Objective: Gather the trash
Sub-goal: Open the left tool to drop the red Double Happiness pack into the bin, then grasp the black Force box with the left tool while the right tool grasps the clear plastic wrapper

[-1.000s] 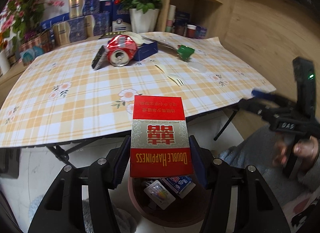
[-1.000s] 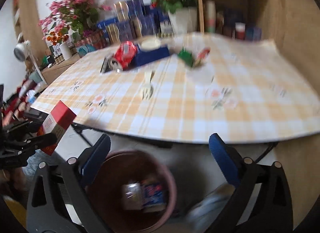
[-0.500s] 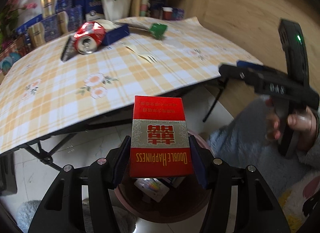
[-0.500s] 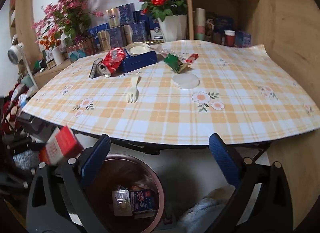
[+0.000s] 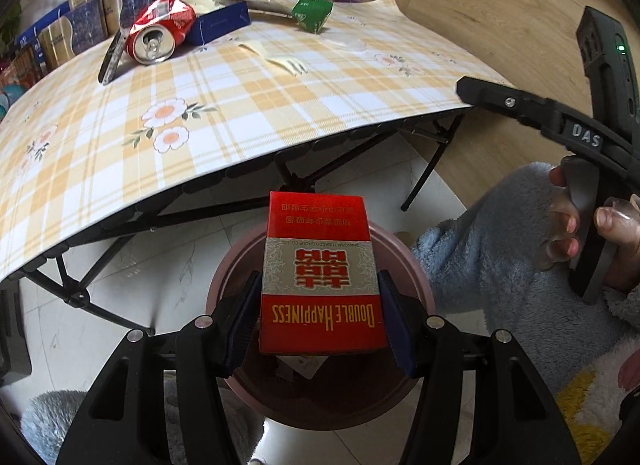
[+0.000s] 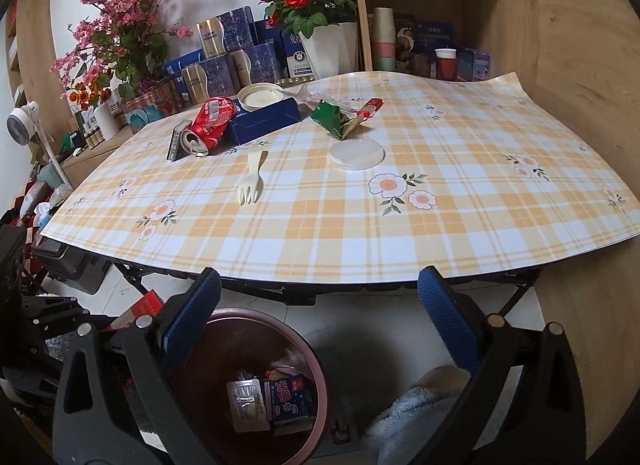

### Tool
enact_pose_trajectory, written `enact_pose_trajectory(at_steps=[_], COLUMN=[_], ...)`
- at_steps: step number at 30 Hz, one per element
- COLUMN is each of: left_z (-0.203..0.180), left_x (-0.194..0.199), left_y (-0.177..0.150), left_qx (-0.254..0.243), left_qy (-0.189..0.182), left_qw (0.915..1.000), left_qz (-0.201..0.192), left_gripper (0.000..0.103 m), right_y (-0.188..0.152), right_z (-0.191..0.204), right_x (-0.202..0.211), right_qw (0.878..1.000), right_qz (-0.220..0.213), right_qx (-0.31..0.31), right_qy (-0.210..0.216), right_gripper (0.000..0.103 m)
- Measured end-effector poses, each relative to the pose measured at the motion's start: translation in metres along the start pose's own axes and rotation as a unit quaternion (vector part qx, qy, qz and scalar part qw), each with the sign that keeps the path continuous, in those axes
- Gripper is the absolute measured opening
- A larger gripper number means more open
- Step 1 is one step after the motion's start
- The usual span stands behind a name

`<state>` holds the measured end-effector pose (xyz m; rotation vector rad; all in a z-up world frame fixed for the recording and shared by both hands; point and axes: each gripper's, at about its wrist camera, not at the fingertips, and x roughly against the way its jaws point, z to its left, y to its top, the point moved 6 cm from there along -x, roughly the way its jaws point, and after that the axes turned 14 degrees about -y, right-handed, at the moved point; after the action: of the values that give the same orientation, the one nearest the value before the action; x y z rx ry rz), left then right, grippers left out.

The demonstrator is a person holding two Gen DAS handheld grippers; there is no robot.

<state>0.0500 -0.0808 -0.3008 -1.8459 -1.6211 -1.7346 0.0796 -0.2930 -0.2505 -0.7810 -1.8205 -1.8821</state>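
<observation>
Release is the step in hand: we hold the red cigarette pack clamped between the pads of the left gripper, directly over the mouth of the maroon bin on the floor, below the worktop edge. To do it well, we should keep the pack centred over the opening, tilt it slightly nose-down, and open smoothly so it falls clear of the rim.

The right gripper stands wide and empty, with the bin at its 6 o'clock. On the worktop we count one crushed red can at 11 o'clock, one plastic fork, one round lid, one green wrapper at 12 o'clock, and one blue box.
</observation>
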Motion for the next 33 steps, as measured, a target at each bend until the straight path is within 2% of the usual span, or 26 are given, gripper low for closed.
enact_pose_trajectory(at_steps=[4, 11, 14, 20, 25, 29, 33], left_z=[0.002, 0.006, 0.011, 0.025, 0.038, 0.052, 0.067], left_x=[0.0, 0.017, 0.026, 0.044, 0.066, 0.086, 0.103], left_y=[0.0, 0.006, 0.01, 0.019, 0.03, 0.045, 0.06], left_qx=[0.002, 0.011, 0.019, 0.049, 0.078, 0.087, 0.099], left_qy=[0.008, 0.026, 0.049, 0.081, 0.091, 0.123, 0.142], left_qw=[1.0, 0.9988, 0.9969, 0.9913, 0.9833, 0.975, 0.9677], left_qz=[0.001, -0.038, -0.058, -0.091, -0.137, -0.163, -0.183], left_gripper=[0.057, 0.087, 0.092, 0.097, 0.097, 0.097, 0.097], right_y=[0.0, -0.001, -0.001, 0.004, 0.011, 0.021, 0.033], right_z=[-0.001, 0.002, 0.004, 0.006, 0.003, 0.002, 0.004], right_x=[-0.001, -0.002, -0.002, 0.001, -0.002, -0.005, -0.009], right_qw=[1.0, 1.0, 1.0, 1.0, 0.999, 0.999, 0.999], right_qz=[0.004, 0.003, 0.005, 0.008, 0.02, 0.026, 0.041], right_qx=[-0.003, 0.008, 0.013, 0.016, 0.019, 0.021, 0.014], right_qy=[-0.001, -0.011, -0.017, -0.011, -0.038, -0.029, 0.005], right_gripper=[0.097, 0.097, 0.097, 0.097, 0.097, 0.097, 0.097])
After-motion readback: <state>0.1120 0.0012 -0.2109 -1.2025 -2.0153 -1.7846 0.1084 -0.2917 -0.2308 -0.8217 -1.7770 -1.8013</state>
